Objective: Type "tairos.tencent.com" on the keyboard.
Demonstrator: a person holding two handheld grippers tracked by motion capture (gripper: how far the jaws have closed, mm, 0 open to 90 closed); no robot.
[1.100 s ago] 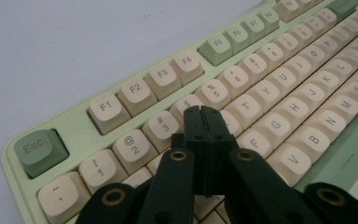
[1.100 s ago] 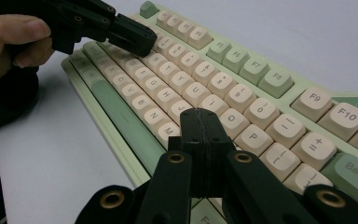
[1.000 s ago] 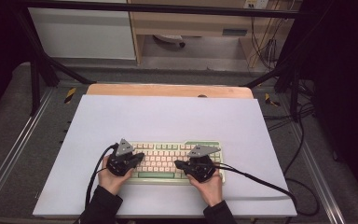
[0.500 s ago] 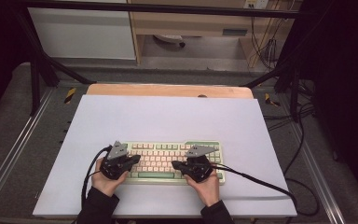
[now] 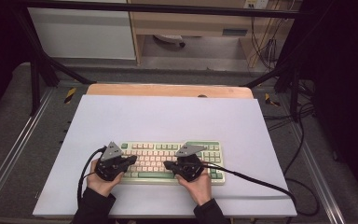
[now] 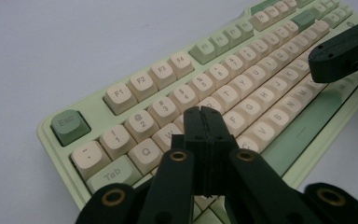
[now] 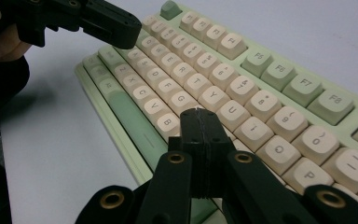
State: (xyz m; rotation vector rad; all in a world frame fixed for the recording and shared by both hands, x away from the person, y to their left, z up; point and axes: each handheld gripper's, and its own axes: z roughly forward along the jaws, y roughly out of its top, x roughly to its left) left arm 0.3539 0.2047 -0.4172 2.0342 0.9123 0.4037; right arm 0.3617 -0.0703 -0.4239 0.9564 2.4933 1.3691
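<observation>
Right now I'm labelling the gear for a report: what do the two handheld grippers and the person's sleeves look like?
Both the left gripper and the right gripper are black, each topped by a grey three-cornered plate and trailing a black cable. Their black jaws carry brass-coloured rivets at the pivots. The sleeves are dark.

One camera looks down on your table (image 5: 168, 116) from high up; two ride close, sharing the keyboard (image 6: 242, 88).

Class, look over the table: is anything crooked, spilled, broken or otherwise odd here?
Nothing stands out. The keyboard lies square on the white table, with no missing keys seen. The left gripper and right gripper are shut, empty, above its keys.
</observation>
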